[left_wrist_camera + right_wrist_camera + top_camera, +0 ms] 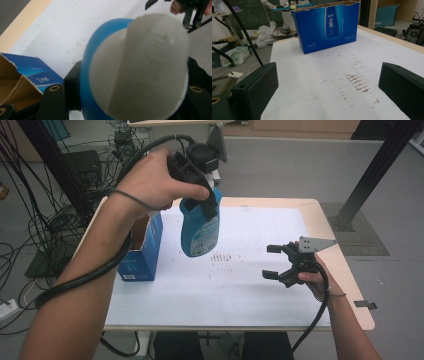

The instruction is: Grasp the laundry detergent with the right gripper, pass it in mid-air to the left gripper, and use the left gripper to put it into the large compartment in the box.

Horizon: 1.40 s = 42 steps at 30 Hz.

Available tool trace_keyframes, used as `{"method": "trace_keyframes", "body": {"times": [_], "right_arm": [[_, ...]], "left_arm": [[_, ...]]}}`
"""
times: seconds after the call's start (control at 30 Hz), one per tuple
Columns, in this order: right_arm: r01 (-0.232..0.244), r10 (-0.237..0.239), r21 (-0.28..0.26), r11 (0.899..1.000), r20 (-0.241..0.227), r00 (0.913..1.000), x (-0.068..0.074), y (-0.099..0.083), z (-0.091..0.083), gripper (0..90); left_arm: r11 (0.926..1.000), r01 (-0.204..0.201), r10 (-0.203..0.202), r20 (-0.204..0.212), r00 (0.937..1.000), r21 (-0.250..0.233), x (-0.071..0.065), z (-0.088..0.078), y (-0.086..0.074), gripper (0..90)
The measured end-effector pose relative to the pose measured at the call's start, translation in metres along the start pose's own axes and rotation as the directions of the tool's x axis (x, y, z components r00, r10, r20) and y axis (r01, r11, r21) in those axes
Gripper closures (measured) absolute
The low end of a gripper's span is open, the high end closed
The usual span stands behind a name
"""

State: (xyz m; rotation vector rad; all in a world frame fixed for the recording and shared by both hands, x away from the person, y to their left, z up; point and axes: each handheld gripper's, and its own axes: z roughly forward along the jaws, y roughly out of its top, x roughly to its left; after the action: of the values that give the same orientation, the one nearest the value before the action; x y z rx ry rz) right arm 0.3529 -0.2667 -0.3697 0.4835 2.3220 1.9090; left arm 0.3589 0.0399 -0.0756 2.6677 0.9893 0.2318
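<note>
Left gripper [202, 195]: jaws clamped on the neck of a blue bottle [201, 231], which is held clear of the table [260, 305], just beside and above the open blue box [142, 255]. The bottle is judged lifted out of the box; setting it down remains. Right gripper [280, 262]: jaws apart, nothing held, well away from the box. On the box "5.0" can be read; other print is too small.

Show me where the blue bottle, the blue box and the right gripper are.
blue bottle [201, 232], high view, on its label.
blue box [327, 27], right gripper view, on its front face.
right gripper [272, 261], high view, between its fingertips.
</note>
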Motion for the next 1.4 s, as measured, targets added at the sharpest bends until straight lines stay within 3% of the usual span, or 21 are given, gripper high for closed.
{"method": "trace_keyframes", "body": {"times": [0.23, 0.47, 0.63, 0.77, 0.8, 0.87, 0.93, 0.97, 1.0, 1.03, 1.07, 1.13, 1.2, 1.23, 1.27, 1.37, 1.4], "right_arm": [[0.001, -0.001, -0.003, 1.0, -0.003, 1.0, 0.0, 0.002, 0.002, 2.7], [0.004, -0.004, -0.004, 1.0, -0.003, 1.0, 0.001, 0.003, 0.003, 2.7], [0.006, -0.006, -0.004, 1.0, -0.005, 1.0, 0.001, 0.004, 0.004, 2.7], [0.009, -0.009, -0.003, 1.0, -0.007, 0.9999, 0.002, 0.005, 0.005, 2.7], [0.009, -0.009, -0.003, 1.0, -0.007, 0.9999, 0.002, 0.005, 0.005, 2.7], [0.01, -0.01, -0.002, 1.0, -0.008, 0.9999, 0.002, 0.005, 0.005, 2.7], [0.009, -0.009, -0.003, 1.0, -0.011, 0.9999, 0.002, 0.005, 0.006, 2.7], [0.009, -0.009, -0.003, 1.0, -0.011, 0.9999, 0.002, 0.005, 0.006, 2.7], [0.008, -0.008, -0.003, 1.0, -0.012, 0.9999, 0.002, 0.005, 0.007, 2.7], [0.009, -0.009, 0.0, 1.0, -0.016, 0.9998, 0.002, 0.005, 0.008, 2.7], [0.009, -0.009, 0.002, 1.0, -0.016, 0.9998, 0.002, 0.005, 0.009, 2.7], [0.01, -0.01, 0.003, 1.0, -0.019, 0.9998, 0.002, 0.005, 0.01, 2.7], [0.007, -0.007, 0.005, 1.0, -0.019, 0.9998, 0.002, 0.005, 0.011, 2.8], [0.008, -0.008, 0.005, 1.0, -0.02, 0.9998, 0.002, 0.005, 0.012, 2.8], [0.007, -0.006, 0.006, 1.0, -0.02, 0.9998, 0.002, 0.005, 0.012, 2.8], [0.004, -0.004, 0.007, 1.0, -0.02, 0.9998, 0.002, 0.004, 0.013, 2.8], [0.004, -0.004, 0.007, 1.0, -0.02, 0.9998, 0.002, 0.004, 0.013, 2.8]], "left_arm": [[0.9989, 0.045, -0.046, -0.01, 0.9989, -0.01, 0.014, -0.016, 0.009, 37.3], [0.9948, 0.1, -0.101, -0.052, 0.9935, -0.021, 0.028, -0.029, 0.014, 37.3], [0.9818, 0.187, -0.189, -0.07, 0.9795, -0.035, 0.048, -0.033, 0.009, 37.3], [0.9733, 0.228, -0.229, -0.081, 0.97, -0.023, 0.064, -0.032, 0.003, 37.3], [0.9733, 0.228, -0.229, -0.081, 0.97, -0.023, 0.064, -0.032, 0.003, 37.3], [0.9675, 0.252, -0.253, -0.085, 0.9637, -0.026, 0.072, -0.031, -0.001, 37.3], [0.9579, 0.286, -0.287, -0.091, 0.9536, -0.028, 0.083, -0.03, -0.006, 37.3], [0.9579, 0.286, -0.287, -0.091, 0.9536, -0.028, 0.083, -0.03, -0.006, 37.3], [0.9541, 0.298, -0.299, -0.093, 0.9495, -0.032, 0.086, -0.03, -0.008, 37.3], [0.9462, 0.322, -0.324, -0.099, 0.941, -0.036, 0.093, -0.028, -0.013, 37.3], [0.9462, 0.322, -0.324, -0.099, 0.941, -0.036, 0.093, -0.028, -0.013, 37.3], [0.9341, 0.355, -0.357, -0.109, 0.9278, -0.04, 0.102, -0.026, -0.019, 37.4], [0.9327, 0.359, -0.361, -0.111, 0.9261, -0.037, 0.104, -0.025, -0.02, 37.3], [0.919, 0.391, -0.394, -0.111, 0.9122, -0.049, 0.111, -0.024, -0.025, 37.3], [0.9172, 0.395, -0.398, -0.111, 0.9105, -0.049, 0.114, -0.024, -0.026, 37.3], [0.9004, 0.432, -0.435, -0.112, 0.8934, -0.047, 0.124, -0.022, -0.033, 37.3], [0.9004, 0.432, -0.435, -0.112, 0.8934, -0.047, 0.124, -0.022, -0.033, 37.3]]}}
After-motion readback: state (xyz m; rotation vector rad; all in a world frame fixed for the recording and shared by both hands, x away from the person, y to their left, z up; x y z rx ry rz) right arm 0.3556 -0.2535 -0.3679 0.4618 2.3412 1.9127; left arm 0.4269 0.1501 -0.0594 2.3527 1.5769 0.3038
